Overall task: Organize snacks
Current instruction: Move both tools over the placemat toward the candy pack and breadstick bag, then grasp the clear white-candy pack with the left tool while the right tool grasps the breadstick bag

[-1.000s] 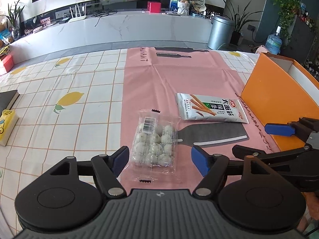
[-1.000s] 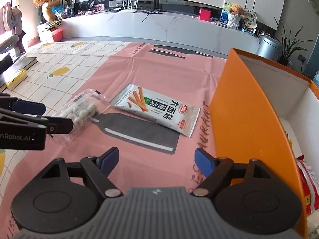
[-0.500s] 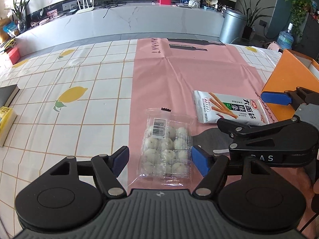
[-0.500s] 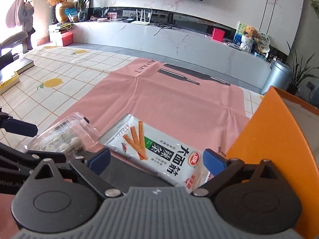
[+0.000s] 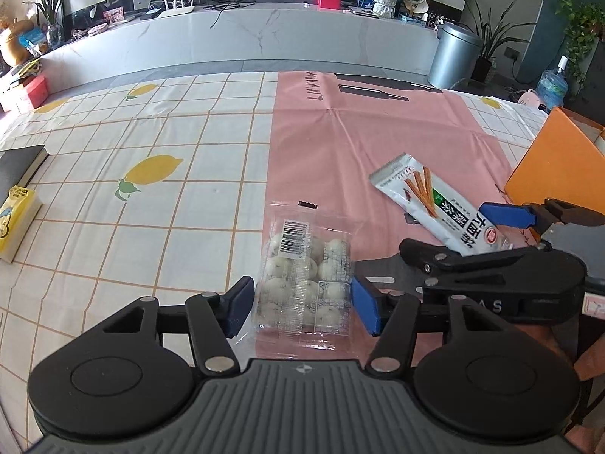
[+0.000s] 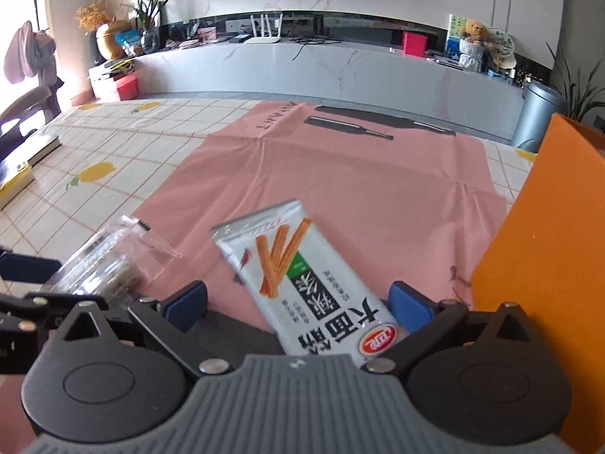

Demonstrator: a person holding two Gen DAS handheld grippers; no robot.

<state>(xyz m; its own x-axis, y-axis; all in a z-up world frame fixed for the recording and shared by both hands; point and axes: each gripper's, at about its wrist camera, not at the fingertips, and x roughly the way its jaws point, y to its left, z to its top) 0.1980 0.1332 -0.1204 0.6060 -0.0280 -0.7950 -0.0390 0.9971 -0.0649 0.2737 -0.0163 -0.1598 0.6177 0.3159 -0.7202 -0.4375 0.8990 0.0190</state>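
Snacks: two pkgs are seen on the pink mat (image 5: pixel 378 140), both left of the orange box (image 5: pixel 548 166). The stick pack (image 6: pixel 310 283) is nearest the box; its near end is tilted up and lies between the right gripper (image 6: pixel 298 302) pads. The jaws are set wide, approx. pack width; whether any squeeze is applied cannot be told, so hold is unconfirmed. The ball tray (image 5: pixel 306 268), a clear blister w/ round white pieces, lies flat further left of the box, between the left gripper (image 5: pixel 302 302) pads. Those jaws are open too, w/ pads just beside the tray's sides, contact not clear.

Handling, as judged: the stick pack is light, thin foil, slippery and floppy; contents are likely brittle, so a short-edge pinch w/ mild force is advised. The tray is light, semi-stiff but crushable; it should be taken across its narrow width at the rigid shell, not the loose film flange.

Containers: the box is open-topped w/ a white interior; contents can't be seen in either view. The tray is seen full.
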